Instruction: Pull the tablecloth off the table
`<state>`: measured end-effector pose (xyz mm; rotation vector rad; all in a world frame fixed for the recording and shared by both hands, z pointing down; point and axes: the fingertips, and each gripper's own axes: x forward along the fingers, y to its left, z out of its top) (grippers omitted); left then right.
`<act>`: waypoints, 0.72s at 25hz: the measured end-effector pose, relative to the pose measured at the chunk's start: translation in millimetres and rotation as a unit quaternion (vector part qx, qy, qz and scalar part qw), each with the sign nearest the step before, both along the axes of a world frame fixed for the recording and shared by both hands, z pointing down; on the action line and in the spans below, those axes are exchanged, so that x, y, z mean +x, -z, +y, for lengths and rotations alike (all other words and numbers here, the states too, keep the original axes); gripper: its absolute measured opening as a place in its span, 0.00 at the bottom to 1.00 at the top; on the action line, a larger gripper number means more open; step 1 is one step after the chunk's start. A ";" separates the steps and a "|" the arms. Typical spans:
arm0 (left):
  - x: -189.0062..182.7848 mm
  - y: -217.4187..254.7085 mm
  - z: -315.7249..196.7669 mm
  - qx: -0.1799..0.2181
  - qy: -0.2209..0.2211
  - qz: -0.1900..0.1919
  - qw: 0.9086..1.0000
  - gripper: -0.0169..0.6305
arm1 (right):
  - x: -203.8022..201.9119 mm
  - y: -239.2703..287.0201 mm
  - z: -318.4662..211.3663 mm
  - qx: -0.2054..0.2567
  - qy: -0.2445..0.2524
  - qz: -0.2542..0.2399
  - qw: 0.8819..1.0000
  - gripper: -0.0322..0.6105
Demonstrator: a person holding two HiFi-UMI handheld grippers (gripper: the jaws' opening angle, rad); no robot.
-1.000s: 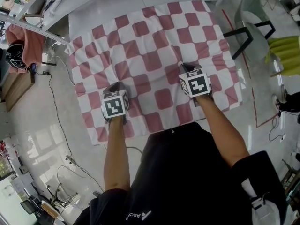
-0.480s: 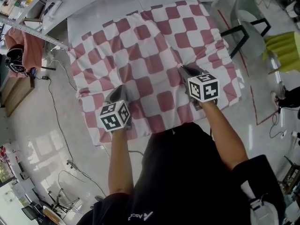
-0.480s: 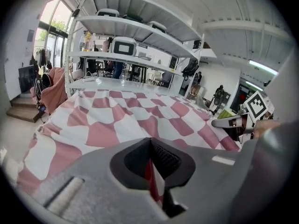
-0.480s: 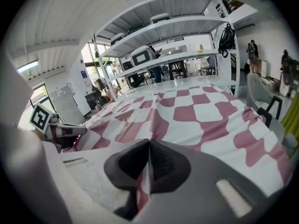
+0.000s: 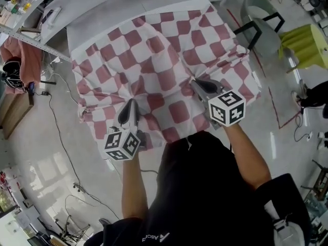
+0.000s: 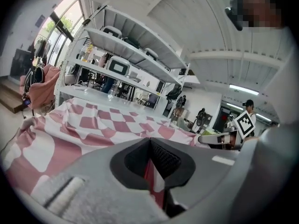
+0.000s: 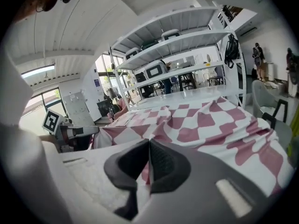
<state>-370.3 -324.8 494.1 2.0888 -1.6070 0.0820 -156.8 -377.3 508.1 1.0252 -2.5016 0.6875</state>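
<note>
A pink-and-white checked tablecloth [image 5: 154, 60] lies rumpled over a white table [image 5: 92, 9], bunched into folds toward me. My left gripper [image 5: 130, 102] is shut on a pinch of the cloth near its front left. My right gripper [image 5: 197, 82] is shut on another pinch at the front right. In the left gripper view the cloth [image 6: 93, 125] runs away from the jaws [image 6: 150, 146], with a pink fold clamped between them. The right gripper view shows the cloth [image 7: 205, 125] stretched from its shut jaws [image 7: 148, 149].
A white shelf rack [image 5: 31, 22] stands at the left of the table. A chair [image 5: 261, 19] and a yellow-green seat [image 5: 305, 40] are at the right. Cables [image 5: 56, 117] trail over the floor on the left. A person's dark torso fills the bottom of the head view.
Both grippers have drawn back toward me with the cloth in them. The cloth has slid off the far part of the table and bunched up more around both pinches.
</note>
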 end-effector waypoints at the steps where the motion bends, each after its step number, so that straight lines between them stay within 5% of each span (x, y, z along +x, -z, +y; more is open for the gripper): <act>1: -0.3 7.7 0.4 0.011 0.000 0.010 1.000 0.04 | -1.1 8.1 1.0 0.004 0.003 -0.006 1.000 0.05; 7: 18.7 30.1 42.9 0.045 0.016 0.018 0.999 0.04 | 15.5 35.5 51.8 0.025 0.028 -0.045 0.998 0.05; 18: 74.3 110.9 146.4 0.123 0.084 -0.034 0.988 0.04 | 74.5 111.4 147.6 0.080 0.068 -0.151 0.983 0.05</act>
